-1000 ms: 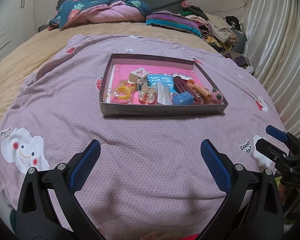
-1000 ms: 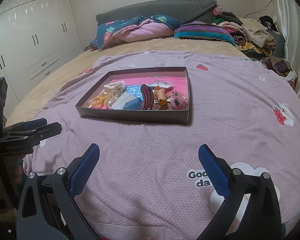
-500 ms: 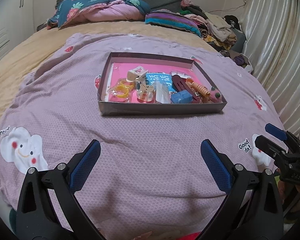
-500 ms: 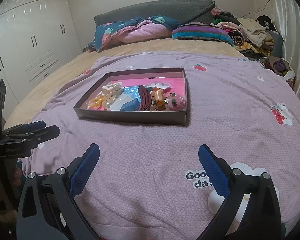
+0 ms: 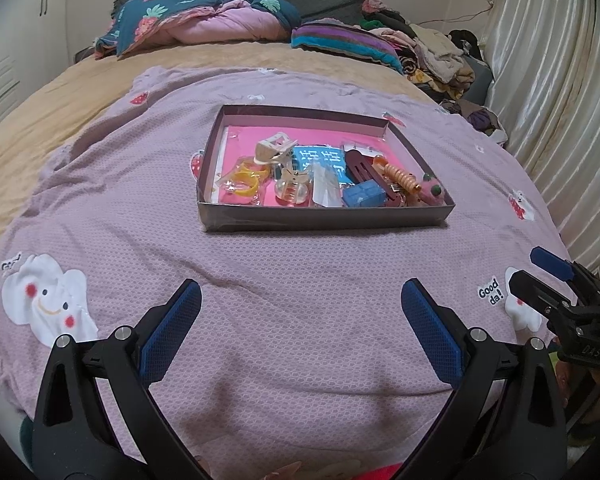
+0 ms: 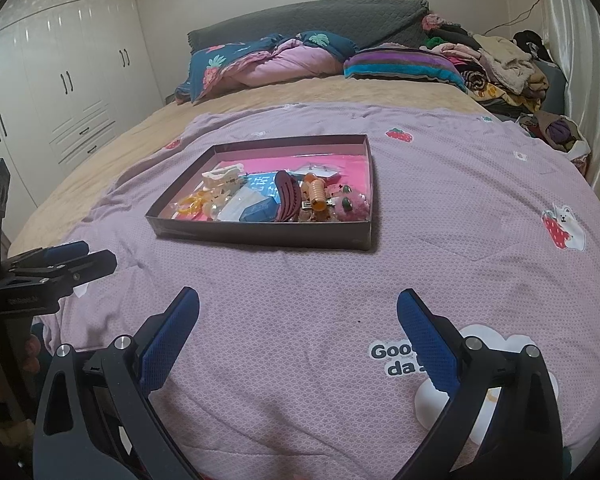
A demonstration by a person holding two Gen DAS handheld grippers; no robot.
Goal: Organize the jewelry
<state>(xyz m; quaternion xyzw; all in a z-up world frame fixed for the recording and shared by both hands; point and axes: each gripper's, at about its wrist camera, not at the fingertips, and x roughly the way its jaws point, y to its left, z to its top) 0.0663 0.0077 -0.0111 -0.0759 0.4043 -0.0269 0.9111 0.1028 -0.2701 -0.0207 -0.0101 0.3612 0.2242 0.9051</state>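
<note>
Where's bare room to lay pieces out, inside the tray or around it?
Bare purple blanket between the tray's near wall and both open grippers (left gripper, right gripper). Inside, only the pink strip along the far wall; the near half is crowded with clips.

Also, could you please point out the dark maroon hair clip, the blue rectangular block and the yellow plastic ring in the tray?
Dark maroon hair clip (image 6: 287, 196), right wrist view, curved back.
Blue rectangular block (image 5: 363, 197), left wrist view, top face.
Yellow plastic ring (image 5: 249, 182), left wrist view, near rim.

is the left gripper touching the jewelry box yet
Apart. In the left wrist view the open left gripper hovers over bare purple blanket, a wide stretch of which separates its fingertips from the near wall of the jewelry box.
</note>
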